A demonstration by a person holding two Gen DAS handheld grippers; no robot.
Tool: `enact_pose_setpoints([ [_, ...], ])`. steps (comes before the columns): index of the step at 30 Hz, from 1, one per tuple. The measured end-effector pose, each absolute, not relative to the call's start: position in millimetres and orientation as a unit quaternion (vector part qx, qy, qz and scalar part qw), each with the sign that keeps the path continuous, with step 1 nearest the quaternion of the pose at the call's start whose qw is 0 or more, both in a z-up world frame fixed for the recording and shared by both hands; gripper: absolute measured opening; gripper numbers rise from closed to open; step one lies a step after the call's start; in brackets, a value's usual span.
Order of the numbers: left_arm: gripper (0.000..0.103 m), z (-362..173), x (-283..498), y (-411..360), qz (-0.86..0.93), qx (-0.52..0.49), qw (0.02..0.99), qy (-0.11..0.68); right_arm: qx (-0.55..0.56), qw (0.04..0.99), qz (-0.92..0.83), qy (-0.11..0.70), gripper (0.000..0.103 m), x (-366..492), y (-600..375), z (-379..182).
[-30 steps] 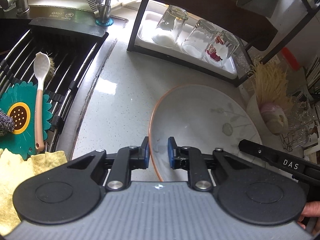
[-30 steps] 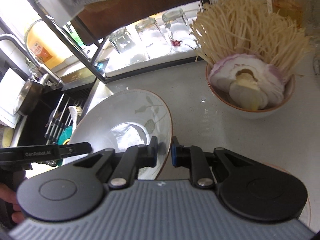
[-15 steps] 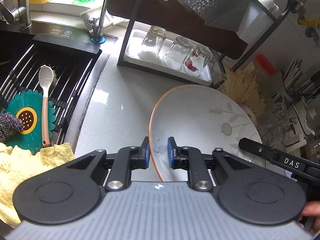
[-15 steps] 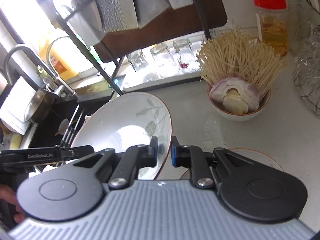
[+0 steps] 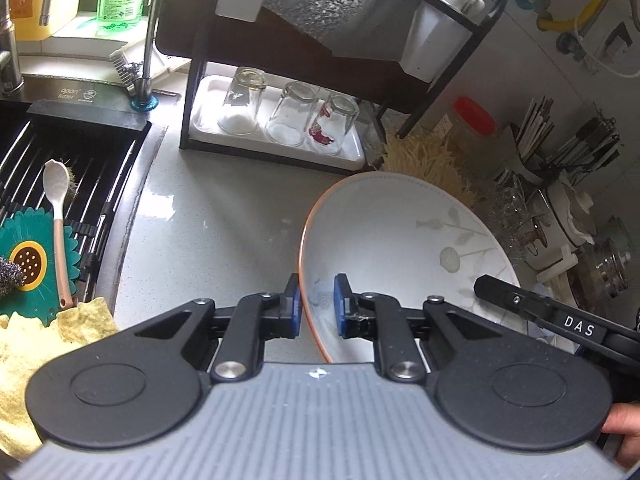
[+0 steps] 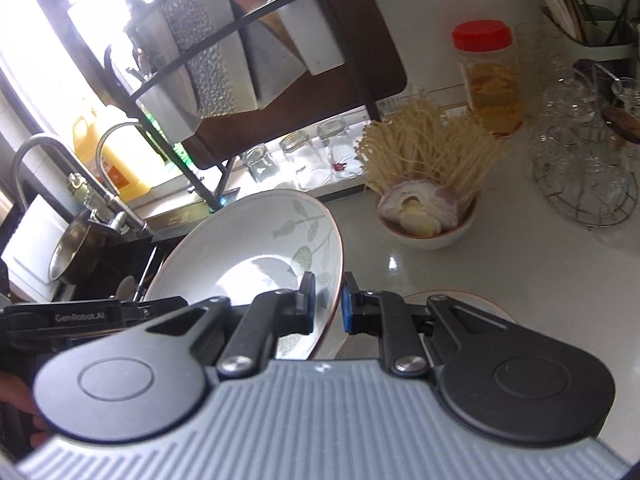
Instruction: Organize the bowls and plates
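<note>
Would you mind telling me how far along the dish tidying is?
Done: nothing visibly put away yet. In hand: both the left gripper and right gripper clamp the leaf-patterned bowl by opposite rims, off the counter. Left: a second dish waits beneath.

The left gripper is clamped nearly shut and angled downward. The right gripper is likewise pinched, tilted downward alongside it.

"DAS" on the right tool; "GenRobot.AI" on the left tool; "oppn" on the sink ledge.
</note>
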State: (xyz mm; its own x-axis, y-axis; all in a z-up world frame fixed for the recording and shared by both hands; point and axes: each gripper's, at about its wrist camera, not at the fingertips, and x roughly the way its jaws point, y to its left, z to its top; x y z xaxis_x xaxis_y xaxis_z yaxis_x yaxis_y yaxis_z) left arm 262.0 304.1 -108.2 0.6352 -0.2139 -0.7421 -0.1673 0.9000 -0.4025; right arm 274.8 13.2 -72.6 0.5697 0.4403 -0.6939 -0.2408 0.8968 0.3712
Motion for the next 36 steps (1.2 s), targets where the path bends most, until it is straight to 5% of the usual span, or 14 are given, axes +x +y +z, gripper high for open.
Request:
enact_pose_setpoints([
  [36,0.02,-196.6,309.9,194.9,-0.105,-0.173,0.816,0.542,0.101,0.887,0.052,0.448,0.017,235.7,-71.5,-145.6],
])
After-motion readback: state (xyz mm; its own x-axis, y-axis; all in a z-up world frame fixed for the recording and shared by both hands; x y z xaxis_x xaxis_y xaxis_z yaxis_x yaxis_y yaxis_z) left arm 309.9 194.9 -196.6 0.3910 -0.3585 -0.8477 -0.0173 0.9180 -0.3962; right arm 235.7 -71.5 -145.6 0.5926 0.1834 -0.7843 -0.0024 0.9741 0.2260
